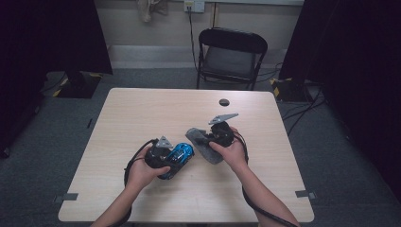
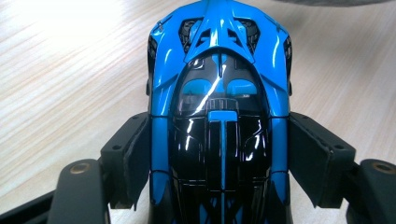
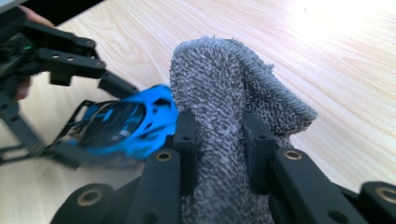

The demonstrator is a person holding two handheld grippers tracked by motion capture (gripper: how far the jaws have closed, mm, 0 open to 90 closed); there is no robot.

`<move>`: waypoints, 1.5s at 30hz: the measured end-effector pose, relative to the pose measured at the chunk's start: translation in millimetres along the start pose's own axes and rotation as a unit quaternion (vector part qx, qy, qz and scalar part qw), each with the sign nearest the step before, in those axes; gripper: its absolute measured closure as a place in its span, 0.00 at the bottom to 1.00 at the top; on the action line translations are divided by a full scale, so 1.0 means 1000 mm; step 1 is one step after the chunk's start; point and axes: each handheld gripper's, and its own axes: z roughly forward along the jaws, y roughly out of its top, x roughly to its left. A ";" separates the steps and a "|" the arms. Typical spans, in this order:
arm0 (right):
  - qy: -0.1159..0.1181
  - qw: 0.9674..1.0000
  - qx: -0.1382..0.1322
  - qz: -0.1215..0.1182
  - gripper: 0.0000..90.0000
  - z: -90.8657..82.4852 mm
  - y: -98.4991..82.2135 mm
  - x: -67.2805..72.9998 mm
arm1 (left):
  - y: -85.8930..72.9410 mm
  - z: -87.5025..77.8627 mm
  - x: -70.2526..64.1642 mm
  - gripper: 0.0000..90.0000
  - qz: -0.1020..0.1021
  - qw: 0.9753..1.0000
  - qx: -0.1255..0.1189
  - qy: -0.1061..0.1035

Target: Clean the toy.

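We find no text, label, brand, number or sign that can be read in any of the three views. The glossy blue and black toy car (image 2: 219, 116) carries only painted stripes and shapes, no lettering we can make out, and the grey knitted cloth (image 3: 229, 116) and the pale wooden table (image 1: 156, 109) bear no markings.

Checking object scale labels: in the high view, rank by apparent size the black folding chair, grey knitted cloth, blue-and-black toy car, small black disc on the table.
1. Black folding chair, though farther from the camera.
2. Grey knitted cloth and blue-and-black toy car: alike, both partly covered by grippers.
3. Small black disc.
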 end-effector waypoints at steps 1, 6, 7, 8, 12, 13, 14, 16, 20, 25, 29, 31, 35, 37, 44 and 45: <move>0.000 1.000 0.005 -0.002 0.80 0.004 0.002 -0.001 | 0.000 0.000 -0.001 0.31 0.002 1.000 0.000 -0.001; 0.015 0.999 0.027 -0.011 0.80 0.021 0.008 0.001 | 0.000 0.001 -0.001 0.31 0.004 1.000 0.001 -0.002; 0.018 0.999 0.031 -0.012 0.80 0.023 0.007 0.003 | 0.000 0.002 -0.001 0.31 0.006 1.000 0.004 -0.002; 0.022 0.999 0.034 -0.012 0.80 0.024 0.005 0.004 | -0.001 0.002 0.000 0.31 0.005 1.000 0.004 -0.002; 0.026 0.999 0.034 -0.013 0.80 0.022 0.000 0.007 | -0.002 0.003 0.001 0.31 0.002 1.000 0.006 0.003; 0.026 0.999 0.034 -0.014 0.80 0.021 -0.002 0.007 | -0.002 0.004 0.000 0.31 0.002 1.000 0.006 0.003; 0.027 0.999 0.032 -0.014 0.80 0.018 -0.004 0.008 | -0.002 0.004 0.000 0.31 0.002 1.000 0.008 0.003; 0.028 0.999 0.031 -0.011 0.80 0.015 -0.008 0.009 | -0.002 0.004 0.000 0.31 0.001 1.000 0.008 0.005; 0.034 0.999 0.030 -0.007 0.80 0.009 -0.020 0.011 | -0.003 0.006 0.001 0.31 -0.006 1.000 0.010 0.005; 0.015 0.999 0.031 -0.012 0.80 -0.002 -0.033 0.011 | -0.004 0.007 0.001 0.31 -0.006 1.000 0.012 0.007; -0.011 1.000 0.025 0.001 0.80 -0.012 -0.043 0.001 | -0.005 0.008 0.002 0.31 -0.008 1.000 0.011 0.005; -0.027 0.999 0.032 0.003 0.80 -0.014 -0.051 -0.005 | -0.006 0.009 0.002 0.31 -0.007 1.000 0.013 0.004; -0.036 0.999 0.034 0.011 0.80 -0.012 -0.059 -0.011 | -0.007 0.013 0.001 0.31 -0.004 1.000 0.017 0.005; -0.040 0.998 0.038 0.015 0.79 -0.011 -0.063 -0.013 | -0.007 0.014 0.001 0.31 0.001 1.000 0.018 0.007; -0.046 0.998 0.040 0.011 0.79 -0.007 -0.069 -0.012 | -0.008 0.017 0.000 0.31 0.005 1.000 0.023 0.009; -0.046 0.998 0.040 0.009 0.79 -0.006 -0.070 -0.012 | -0.008 0.018 0.000 0.31 0.004 1.000 0.023 0.010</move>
